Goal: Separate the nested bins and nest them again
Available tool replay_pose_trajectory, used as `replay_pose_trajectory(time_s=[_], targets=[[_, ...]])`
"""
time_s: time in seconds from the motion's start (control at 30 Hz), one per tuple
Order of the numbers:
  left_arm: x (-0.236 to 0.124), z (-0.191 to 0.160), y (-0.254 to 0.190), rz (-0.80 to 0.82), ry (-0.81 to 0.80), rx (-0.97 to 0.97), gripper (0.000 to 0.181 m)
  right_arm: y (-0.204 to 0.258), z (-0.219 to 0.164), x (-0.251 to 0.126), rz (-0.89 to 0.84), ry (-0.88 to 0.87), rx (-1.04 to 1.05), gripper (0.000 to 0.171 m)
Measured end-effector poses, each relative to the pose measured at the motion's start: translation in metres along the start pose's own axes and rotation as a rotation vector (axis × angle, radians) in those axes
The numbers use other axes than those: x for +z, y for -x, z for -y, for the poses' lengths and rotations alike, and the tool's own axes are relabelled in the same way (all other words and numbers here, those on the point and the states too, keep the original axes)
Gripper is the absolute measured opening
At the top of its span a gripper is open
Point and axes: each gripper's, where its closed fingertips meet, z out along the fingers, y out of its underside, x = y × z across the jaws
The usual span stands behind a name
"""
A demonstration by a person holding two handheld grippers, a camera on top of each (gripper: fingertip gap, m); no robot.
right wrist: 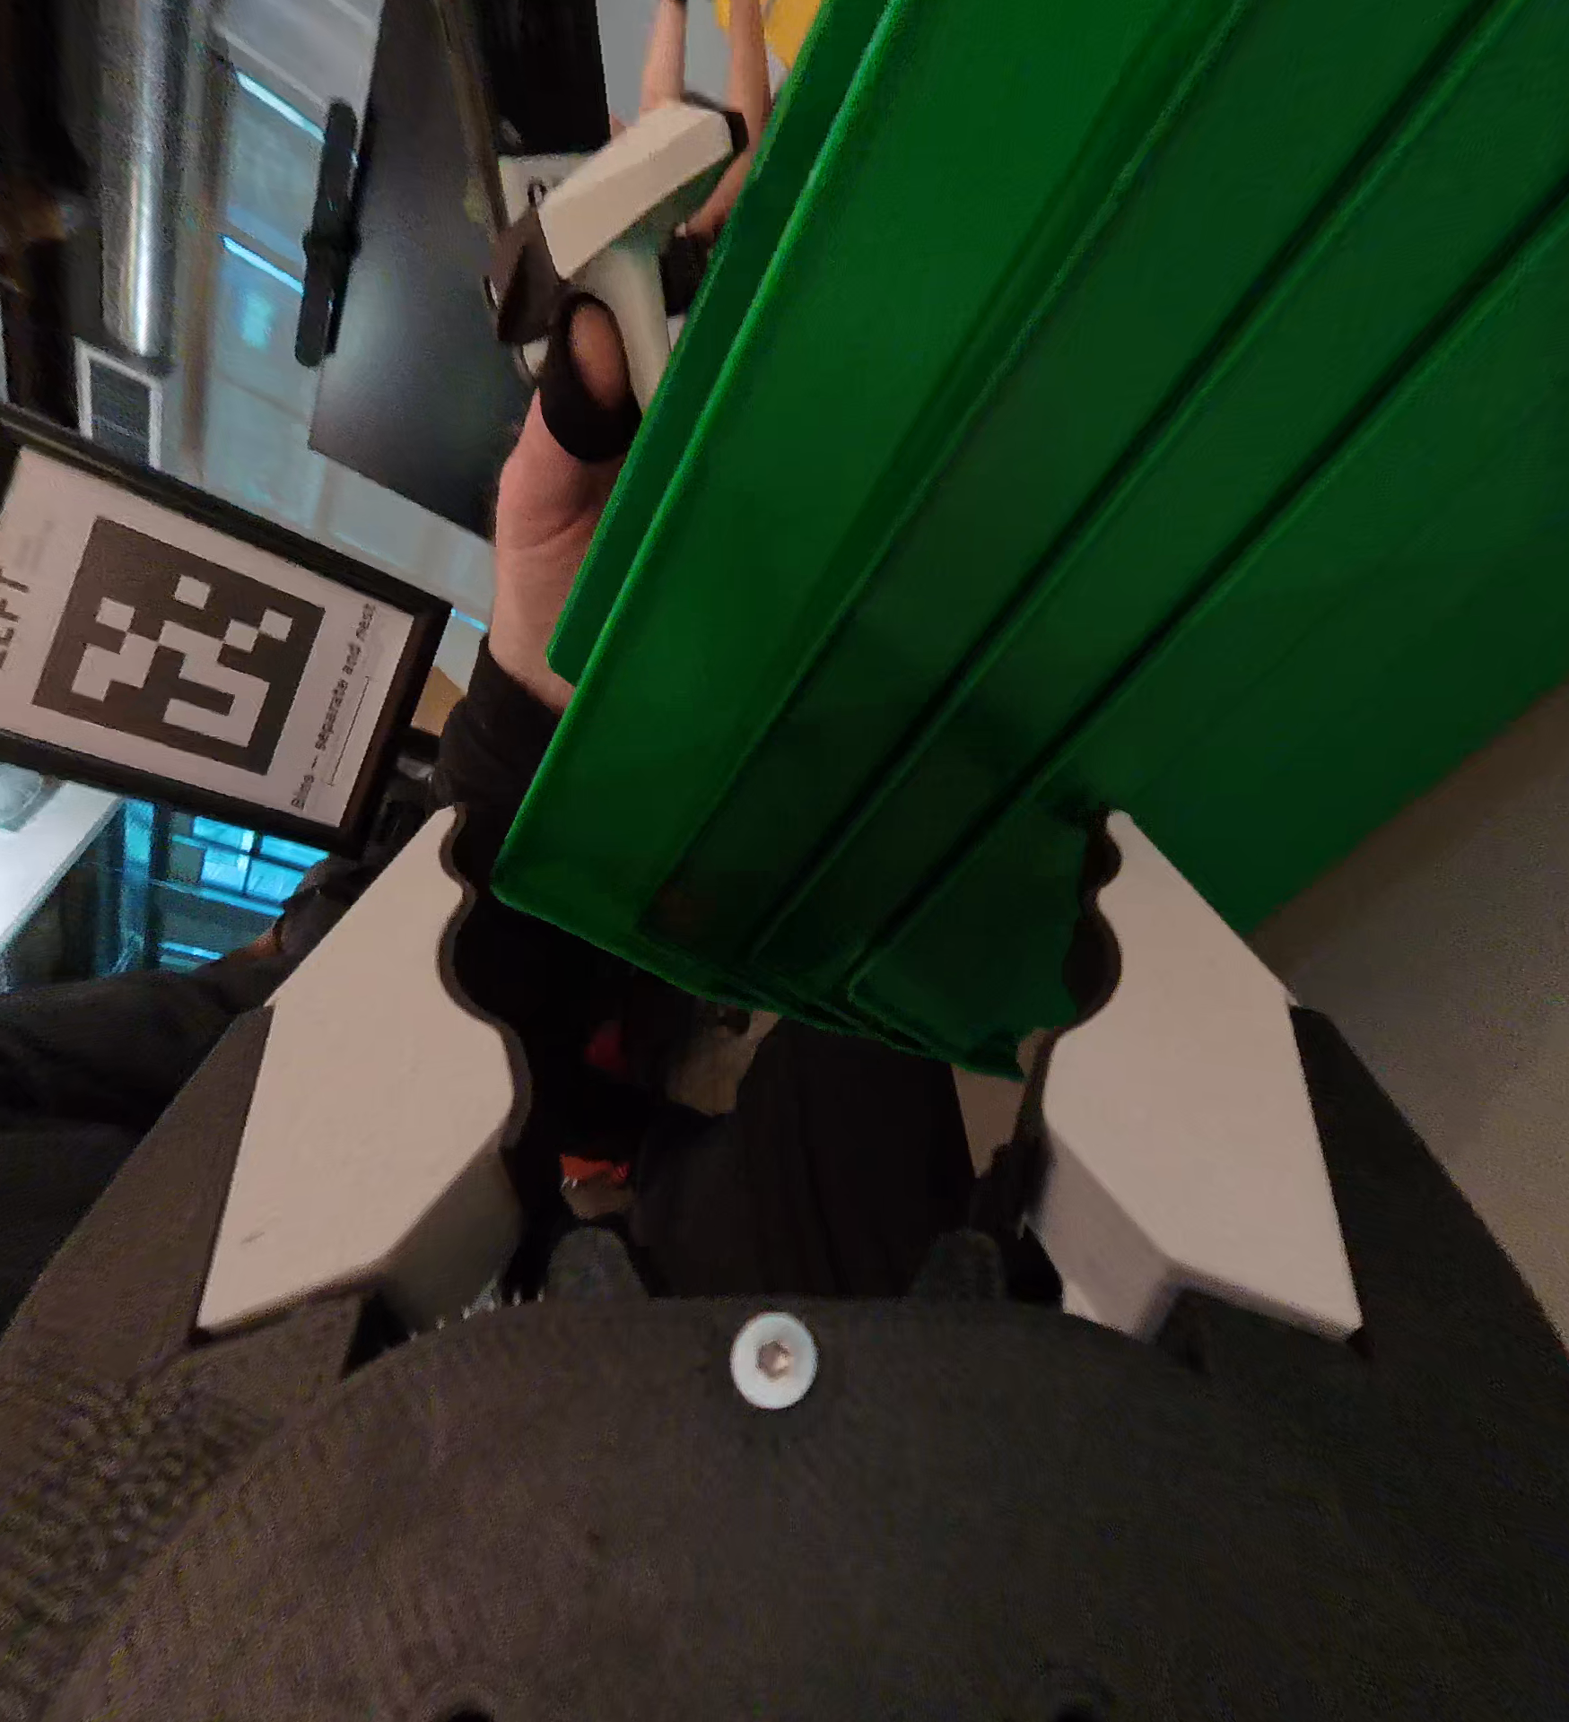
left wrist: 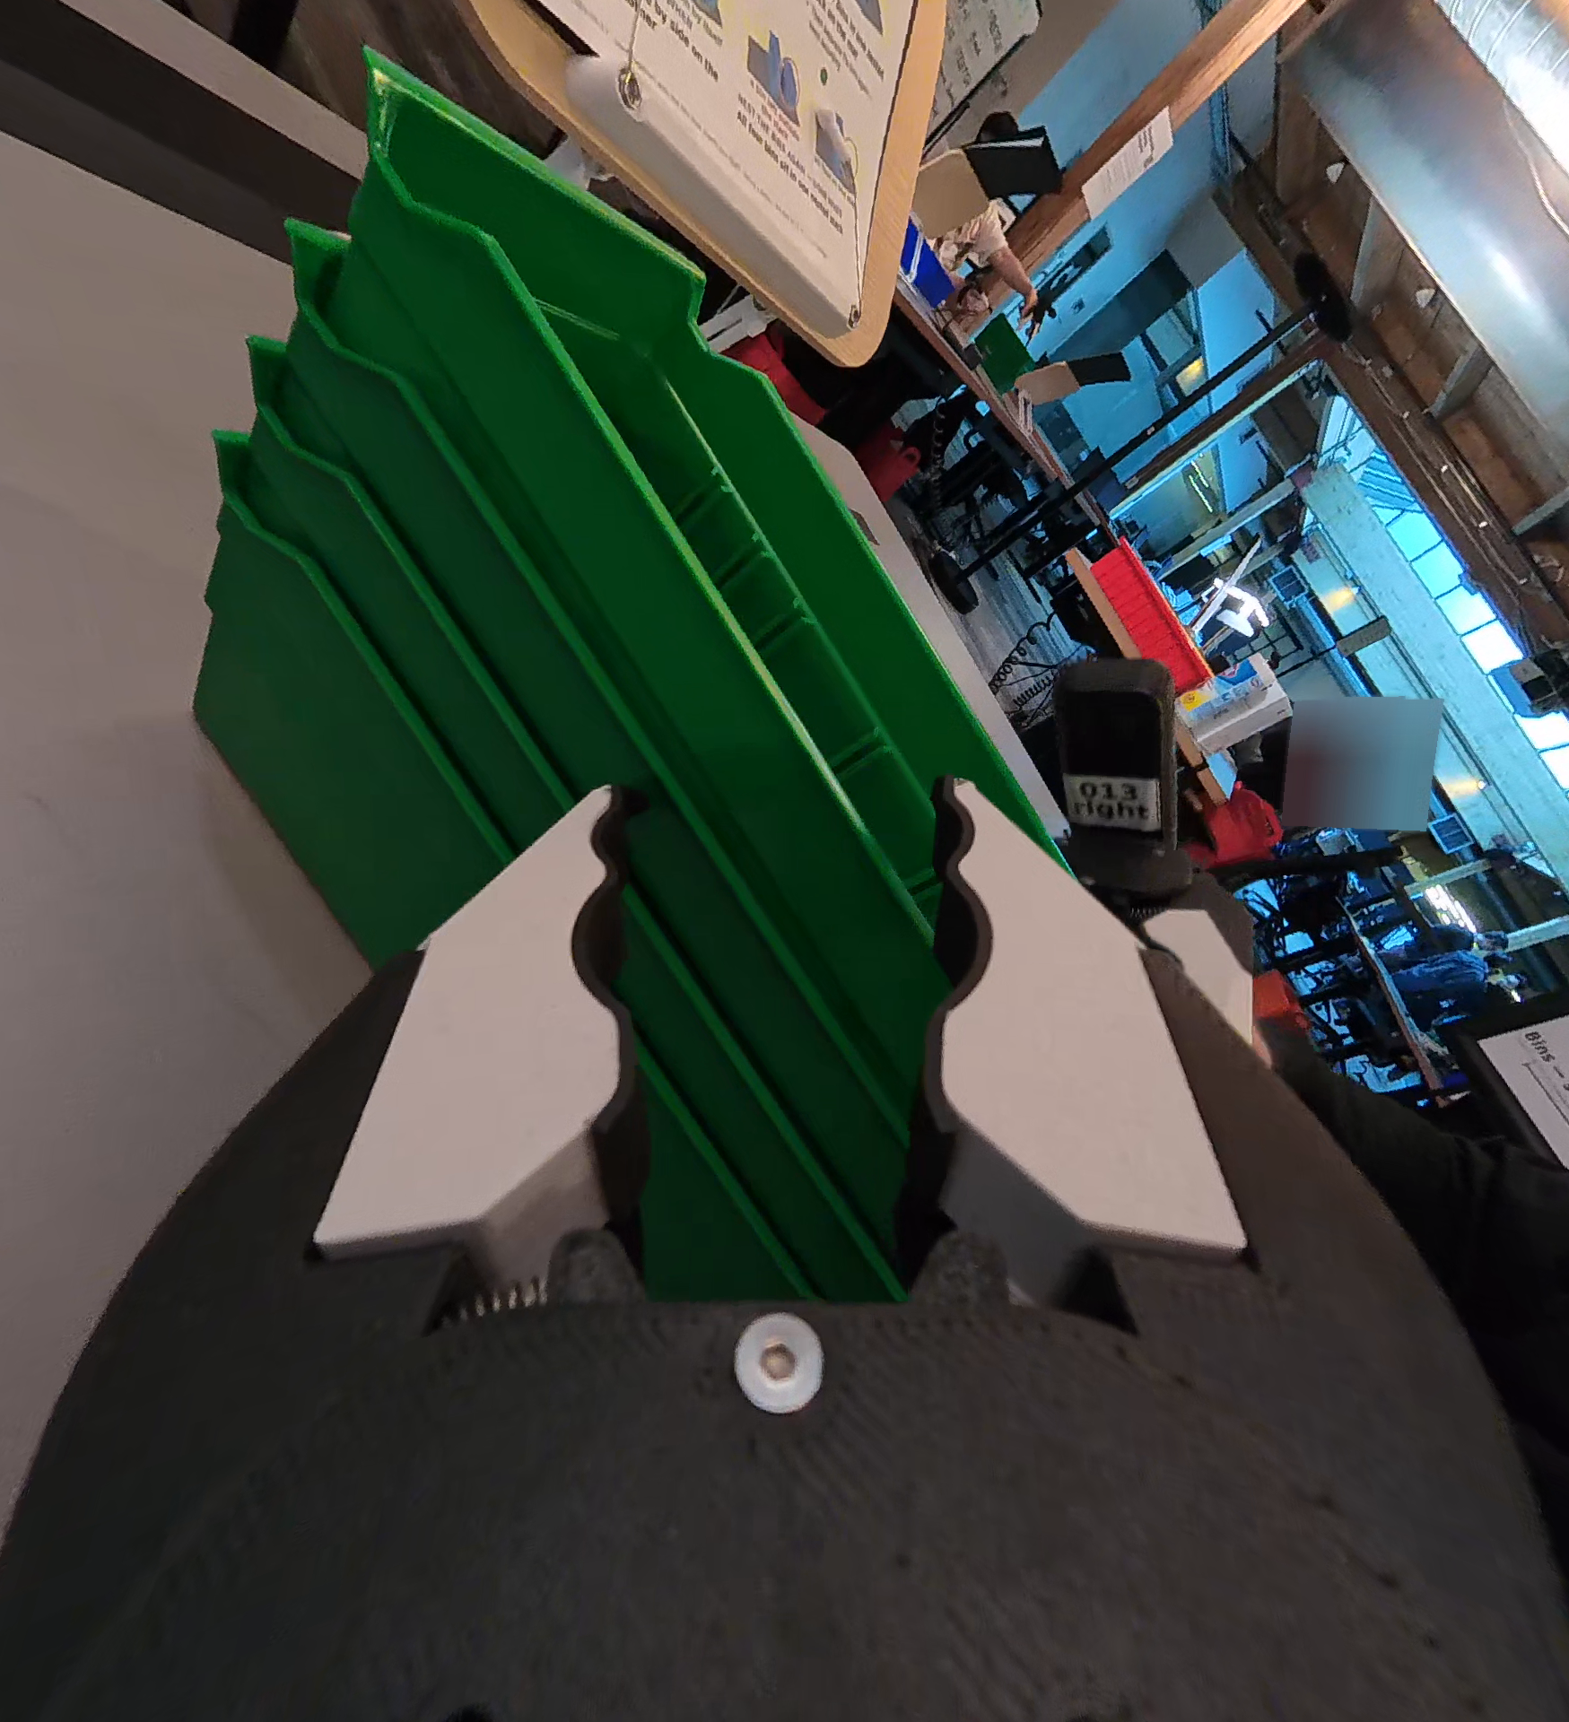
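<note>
My left claw (left wrist: 776, 932) and right claw (right wrist: 776, 941) are both spread, straddling the nested green plastic bins (left wrist: 519, 596) on the grey bench (left wrist: 63, 559).

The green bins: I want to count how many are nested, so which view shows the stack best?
The left wrist view: the green bins show four stepped rims fanned apart, plus the inner bin's ribbed inside. The right wrist view shows only the stack's outer walls and one corner, close and cropped, though four layered edges are visible there too.
</note>
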Motion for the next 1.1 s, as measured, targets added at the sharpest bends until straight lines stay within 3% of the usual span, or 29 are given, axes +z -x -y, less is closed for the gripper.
replay_pose_trajectory(time_s=[0.33,0.67,0.77,0.8,1.1], targets=[[-0.021,0.022,0.026,0.069,-0.088,-0.014,0.049,-0.003,0.01,0.037,-0.019,-0.017,-0.044,0.123],[-0.061,0.041,0.031,0.085,-0.117,0.032,0.053,-0.009,0.026,0.068,0.015,-0.019,-0.035,0.123],[-0.055,0.03,0.026,0.034,-0.067,0.007,0.064,-0.009,0.028,0.074,0.024,-0.003,-0.034,0.121],[-0.05,0.024,0.03,0.064,-0.036,0.024,0.076,-0.009,0.029,0.076,0.025,0.005,-0.036,0.122],[-0.055,0.023,0.037,0.098,-0.029,0.031,0.073,-0.013,0.035,0.085,0.05,0.057,-0.035,0.121]])
